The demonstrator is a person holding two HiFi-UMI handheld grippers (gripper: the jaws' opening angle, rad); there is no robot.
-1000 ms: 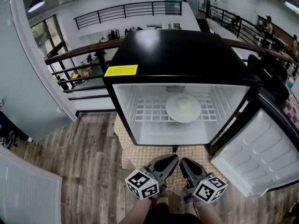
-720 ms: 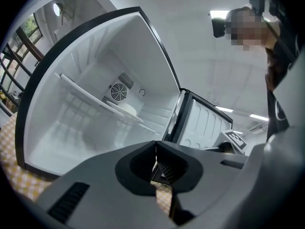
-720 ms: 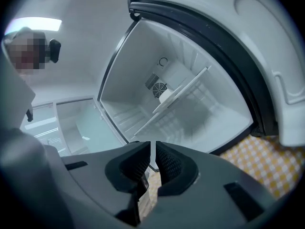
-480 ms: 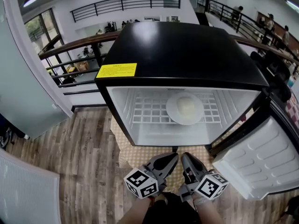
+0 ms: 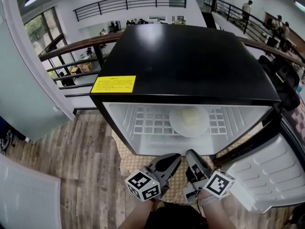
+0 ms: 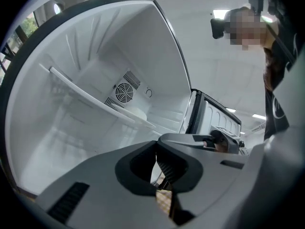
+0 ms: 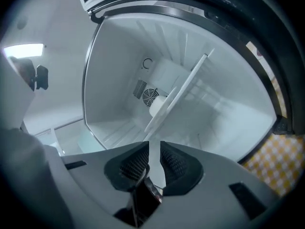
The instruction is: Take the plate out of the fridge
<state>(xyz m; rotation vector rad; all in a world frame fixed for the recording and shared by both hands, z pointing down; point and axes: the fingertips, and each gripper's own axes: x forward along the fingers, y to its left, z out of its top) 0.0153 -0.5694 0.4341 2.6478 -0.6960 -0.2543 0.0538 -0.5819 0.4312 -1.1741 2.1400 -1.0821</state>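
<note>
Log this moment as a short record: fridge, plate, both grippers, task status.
fridge: black-topped mini fridge, door open at its right
plate: white plate on the wire shelf inside, untouched
left gripper: left gripper outside, low in front of the opening, jaws together, empty
right gripper: right gripper beside it, narrow gap, jaws opening, nothing between them
task status: plate not yet reached

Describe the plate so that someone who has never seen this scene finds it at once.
Find the black-topped mini fridge with its door swung open. Inside, a white wire shelf spans the white compartment. The round white plate lies just right of its middle, the only thing on it.
</note>
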